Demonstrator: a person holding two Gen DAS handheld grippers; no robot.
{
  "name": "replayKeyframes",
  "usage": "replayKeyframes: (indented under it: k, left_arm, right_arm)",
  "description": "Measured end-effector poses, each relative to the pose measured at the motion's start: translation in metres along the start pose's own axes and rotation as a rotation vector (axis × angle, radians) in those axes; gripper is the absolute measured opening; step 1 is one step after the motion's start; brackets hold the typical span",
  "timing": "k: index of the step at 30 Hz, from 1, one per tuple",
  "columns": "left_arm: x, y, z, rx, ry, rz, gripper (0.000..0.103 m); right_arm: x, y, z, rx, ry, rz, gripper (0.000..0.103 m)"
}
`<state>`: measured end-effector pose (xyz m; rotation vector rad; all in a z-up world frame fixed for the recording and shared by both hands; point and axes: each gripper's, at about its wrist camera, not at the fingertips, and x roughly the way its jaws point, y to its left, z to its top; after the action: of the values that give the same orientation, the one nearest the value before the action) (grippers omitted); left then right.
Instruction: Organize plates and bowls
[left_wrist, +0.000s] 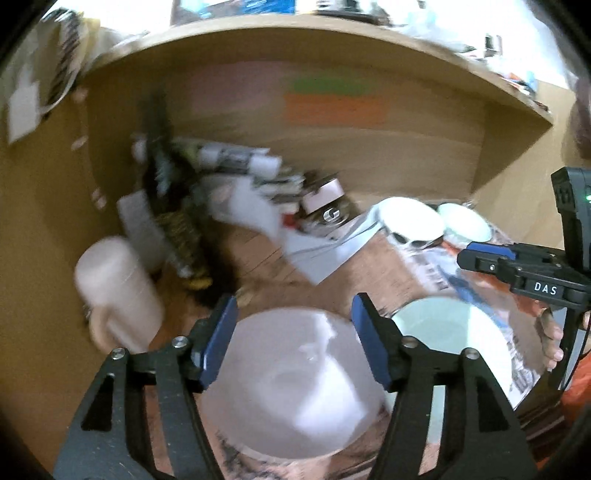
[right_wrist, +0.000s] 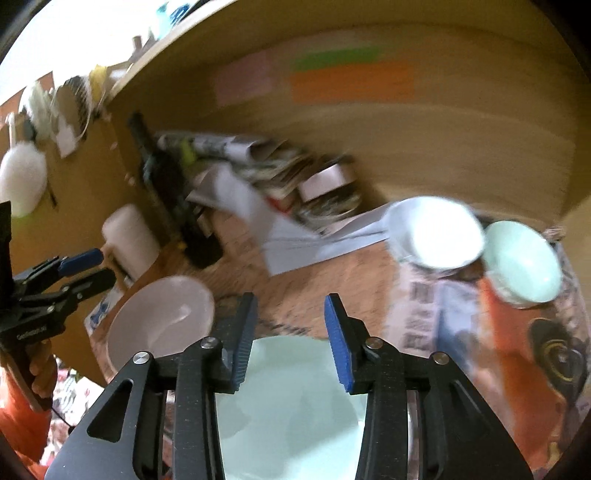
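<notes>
While your left hand-held gripper (left_wrist: 293, 339) hovers released, its blue pads apart, a pale pink round bowl (left_wrist: 291, 384) sits below it on the wooden tabletop (left_wrist: 266, 266), untouched. Your right hand-held gripper (right_wrist: 290, 338) is likewise released, jaws parted over a pale mint-green round plate (right_wrist: 291, 410) lying beside the pink bowl. Farther back: one white round bowl (right_wrist: 437, 232) and, just beside it, one mint-green round bowl (right_wrist: 524, 260), both resting on printed newspaper (right_wrist: 436, 317). Left rear: white cylindrical container (left_wrist: 118, 291), stacked papers (left_wrist: 258, 206).
</notes>
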<state>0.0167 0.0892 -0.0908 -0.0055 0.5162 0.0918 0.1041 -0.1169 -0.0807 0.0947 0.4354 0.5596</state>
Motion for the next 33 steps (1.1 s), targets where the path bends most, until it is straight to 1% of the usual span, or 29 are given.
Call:
replayKeyframes:
  k: [3,6,11,14,18,22,26,30,33]
  left_arm:
    - [0.012,-0.021,0.014,0.013,0.004,-0.045,0.069]
    - [0.028,-0.039,0.030,0.017,0.026,-0.087,0.072]
    - [0.059,-0.064,0.053,0.048,0.051,-0.085,0.073]
    - [0.083,-0.075,0.065,0.046,0.100,-0.111,0.073]
    - [0.116,-0.079,0.080,0.045,0.156,-0.125,0.073]
    - [0.148,-0.083,0.090,0.080,0.205,-0.108,0.073]
    - [0.169,-0.085,0.095,0.117,0.231,-0.098,0.073]
    - [0.187,-0.078,0.100,0.103,0.270,-0.116,0.073]
    - [0.198,-0.073,0.103,0.100,0.282,-0.113,0.073]
  right_arm:
    - [-0.012,-0.021,0.001,0.030,-0.031,-0.035,0.040]
    - [-0.020,-0.040,0.002,0.049,-0.052,-0.066,0.041]
    - [-0.028,-0.071,0.006,0.095,-0.076,-0.110,0.045]
    - [-0.026,-0.084,0.009,0.109,-0.074,-0.134,0.046]
    - [-0.013,-0.099,0.012,0.125,-0.050,-0.168,0.046]
    - [0.008,-0.112,0.016,0.145,-0.008,-0.192,0.046]
    - [0.036,-0.126,0.021,0.180,0.048,-0.204,0.046]
    - [0.062,-0.137,0.027,0.222,0.097,-0.199,0.046]
    - [0.080,-0.143,0.028,0.242,0.136,-0.198,0.046]
